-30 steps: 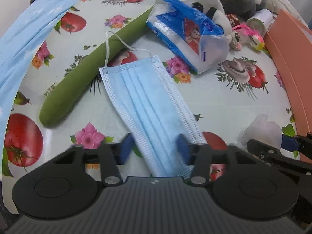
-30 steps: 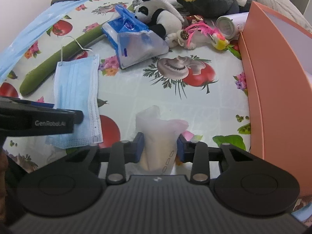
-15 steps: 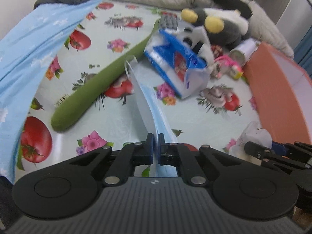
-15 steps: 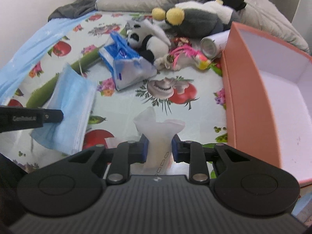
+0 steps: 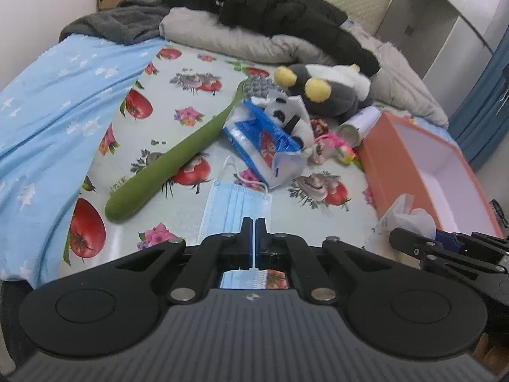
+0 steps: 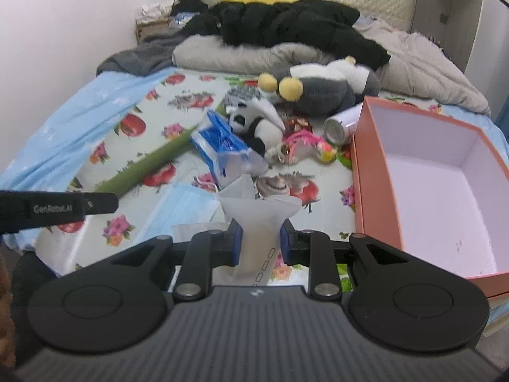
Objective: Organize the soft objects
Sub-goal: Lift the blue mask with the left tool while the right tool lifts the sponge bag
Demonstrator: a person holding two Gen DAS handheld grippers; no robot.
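My left gripper (image 5: 255, 224) is shut on one end of a light blue face mask (image 5: 237, 205), which hangs from the pads above the fruit-print sheet (image 5: 178, 95). A white translucent soft packet (image 6: 258, 215) is pinched between the blue pads of my right gripper (image 6: 260, 234) and held clear of the bed. In the right wrist view the mask (image 6: 186, 205) droops at the left below the left gripper's black finger (image 6: 95, 203). An open orange box (image 6: 375, 175) with a white inside stands to the right.
On the bed lie a long green plush (image 5: 171, 165), a blue tissue pack (image 5: 264, 140), a panda plush (image 6: 254, 124), a grey and yellow plush (image 6: 321, 90), a pink toy (image 6: 305, 141) and a can (image 6: 340, 125). Dark clothes and a grey quilt (image 6: 286, 31) are heaped at the back.
The left gripper closed on the mask and lifted it off the sheet. The right gripper tightened on the white packet. Both rose and tilted up, showing more of the bed and box.
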